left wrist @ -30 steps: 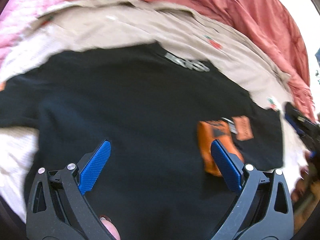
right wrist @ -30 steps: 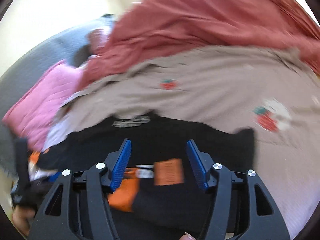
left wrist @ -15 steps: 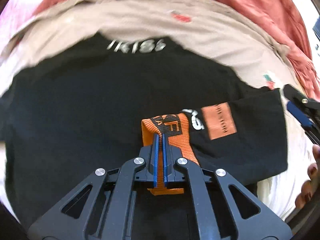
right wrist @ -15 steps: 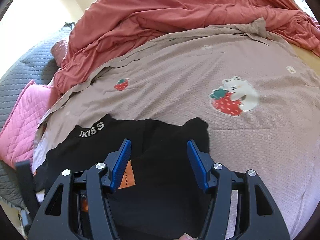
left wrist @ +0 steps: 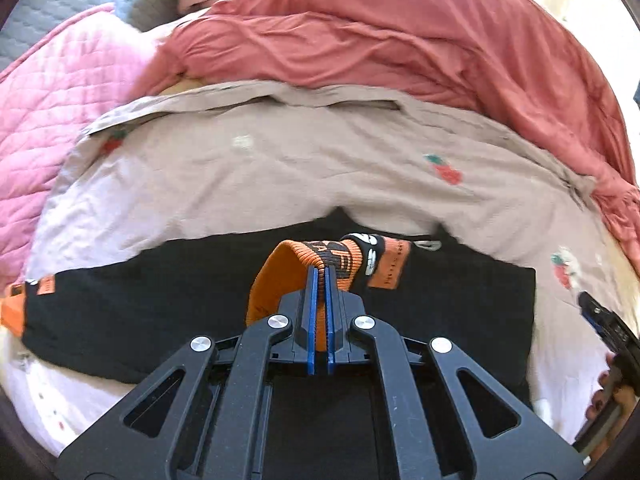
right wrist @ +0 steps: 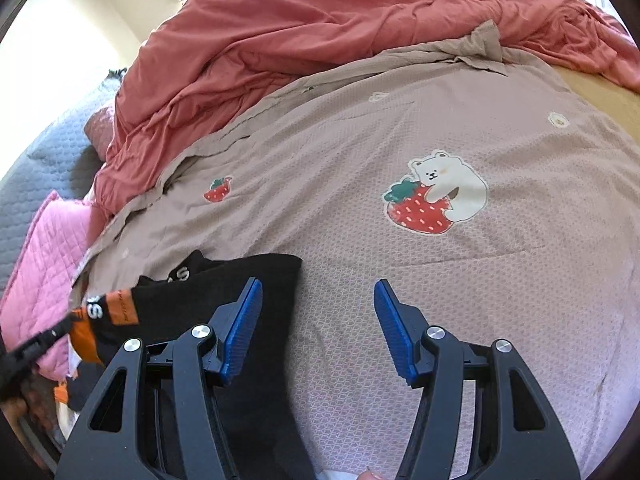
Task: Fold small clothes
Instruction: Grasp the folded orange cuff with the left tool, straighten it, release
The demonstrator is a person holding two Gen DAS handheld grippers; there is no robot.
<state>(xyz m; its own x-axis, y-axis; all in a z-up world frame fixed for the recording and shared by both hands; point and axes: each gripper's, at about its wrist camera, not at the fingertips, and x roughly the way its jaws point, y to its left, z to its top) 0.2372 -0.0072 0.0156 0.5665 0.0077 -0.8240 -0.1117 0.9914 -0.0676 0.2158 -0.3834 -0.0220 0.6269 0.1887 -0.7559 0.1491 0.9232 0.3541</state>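
- Since a sec ago, left wrist view: left gripper [left wrist: 319, 280] has gone from wide open to clamped on the orange cuff [left wrist: 280, 280] of the black top [left wrist: 140, 320], and has lifted that sleeve end up off the garment; camera now sees more of the bed beyond.
- Left view cont.: black top lies flat on the beige strawberry-print cover [left wrist: 280, 176]; its other orange cuff shows at far left edge. Red duvet [left wrist: 400, 40] bunched behind the cover, pink quilted blanket [left wrist: 48, 112] at left.
- No containers in either view.
- Right wrist view: right gripper [right wrist: 318, 320] open, nothing betw. its jaws; it hovers over the top's right edge and bare cover. Black top [right wrist: 256, 276] at lower left, lifted sleeve w/ orange cuff [right wrist: 86, 332] pinched by left gripper [right wrist: 64, 326] at far left.
- Right view, room: bear-and-strawberry print [right wrist: 436, 196] on cover, red duvet [right wrist: 320, 20] behind, grey quilted fabric [right wrist: 44, 168] at left, pale wall upper left.
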